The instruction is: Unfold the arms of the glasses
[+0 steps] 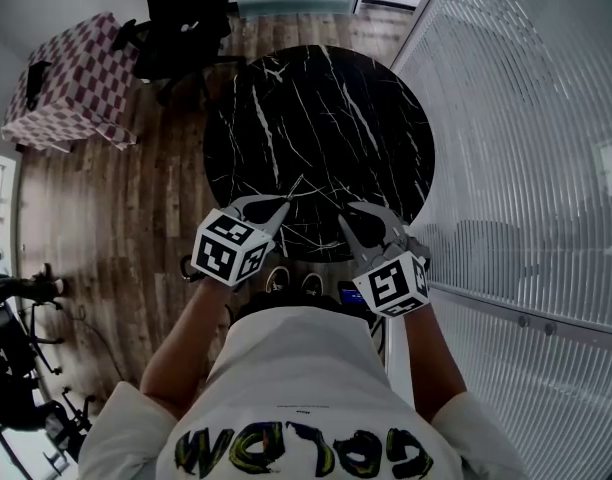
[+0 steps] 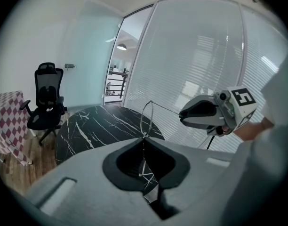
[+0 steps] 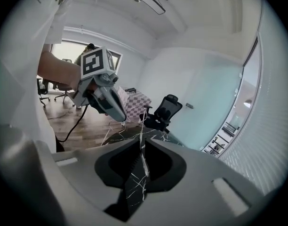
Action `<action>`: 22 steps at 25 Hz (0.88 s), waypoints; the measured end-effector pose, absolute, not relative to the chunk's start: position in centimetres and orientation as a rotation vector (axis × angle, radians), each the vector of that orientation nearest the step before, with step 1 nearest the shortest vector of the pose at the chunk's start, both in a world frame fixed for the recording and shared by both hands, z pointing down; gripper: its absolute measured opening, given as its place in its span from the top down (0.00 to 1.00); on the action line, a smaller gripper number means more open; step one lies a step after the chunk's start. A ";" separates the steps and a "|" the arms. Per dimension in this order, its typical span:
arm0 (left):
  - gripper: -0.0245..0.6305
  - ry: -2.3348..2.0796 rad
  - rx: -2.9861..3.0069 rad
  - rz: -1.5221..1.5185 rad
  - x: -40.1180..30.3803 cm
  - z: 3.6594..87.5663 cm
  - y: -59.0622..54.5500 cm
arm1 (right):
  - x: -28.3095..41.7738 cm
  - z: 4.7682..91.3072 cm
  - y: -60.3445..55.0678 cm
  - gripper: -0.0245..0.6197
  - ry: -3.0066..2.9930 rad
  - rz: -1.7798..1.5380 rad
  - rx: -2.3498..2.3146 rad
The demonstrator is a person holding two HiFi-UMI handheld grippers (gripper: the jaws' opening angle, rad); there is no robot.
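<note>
As left tool (image 2: 144,139) pinches glasses (image 2: 147,119), lettering (image 1: 306,450) unclear

Your head camera looks steeply down from above and behind the left tongs (image 1: 282,206) and right tongs (image 1: 354,216), with the worktop (image 1: 316,98) just beyond them. Each tongs camera sits close behind its own jaws, aimed across at the other tongs. All three views share the worktop and the chair (image 2: 45,98) past it.

An office: a black swivel chair (image 1: 181,28), glass partitions (image 1: 516,118) with blinds, a round marble bench (image 1: 316,118) and a wood floor (image 1: 126,198).
</note>
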State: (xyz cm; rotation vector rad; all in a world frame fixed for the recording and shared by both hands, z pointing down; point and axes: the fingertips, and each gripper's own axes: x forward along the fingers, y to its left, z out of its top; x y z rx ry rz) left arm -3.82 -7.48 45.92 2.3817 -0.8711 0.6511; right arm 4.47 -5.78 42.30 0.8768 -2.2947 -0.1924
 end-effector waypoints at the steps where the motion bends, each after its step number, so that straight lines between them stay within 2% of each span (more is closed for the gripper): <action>1: 0.95 -0.870 2.380 0.653 -3.8 46.0 -7.5 | 4.6 42.3 -5.9 0.90 -2.294 -0.194 0.885; 16: 0.95 -0.862 2.282 0.674 -3.7 49.1 -7.5 | 4.0 45.9 -5.0 0.89 -2.322 -0.052 0.858; 22: 0.95 -0.830 2.227 0.689 -3.3 51.5 -7.1 | 3.9 47.7 -4.5 0.80 -2.361 0.045 0.836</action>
